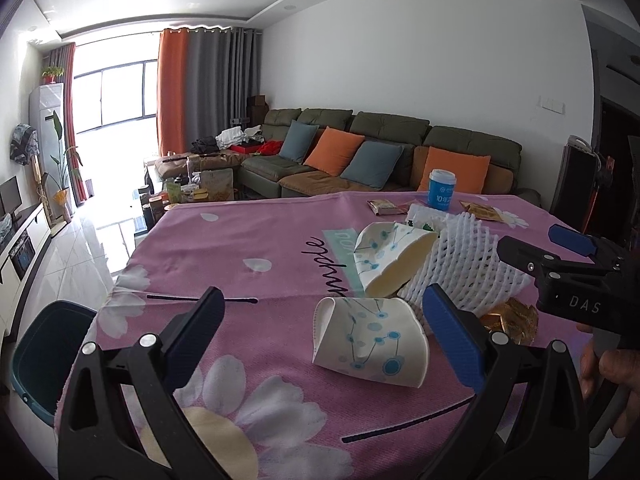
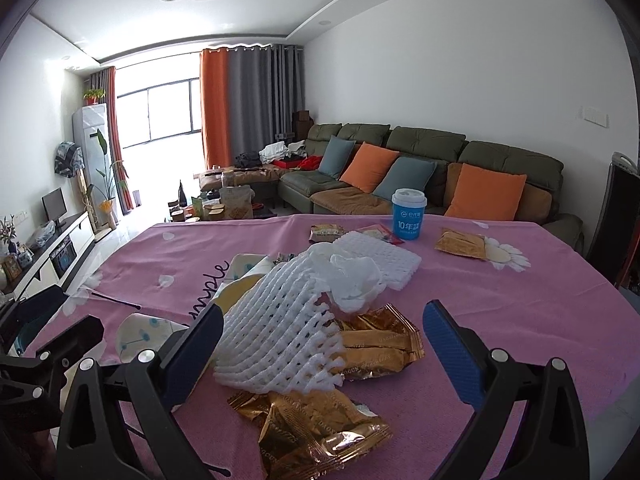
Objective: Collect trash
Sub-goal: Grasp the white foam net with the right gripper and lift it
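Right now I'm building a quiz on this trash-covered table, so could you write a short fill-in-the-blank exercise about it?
1. The tablecloth is mostly ___ in colour.
2. The blue cup stands upright and wears a ___ lid.
3. The white foam net lies partly over ___ wrappers.
4. Both the left gripper and the right gripper have their jaws ___.

Missing words: pink; white; gold; open
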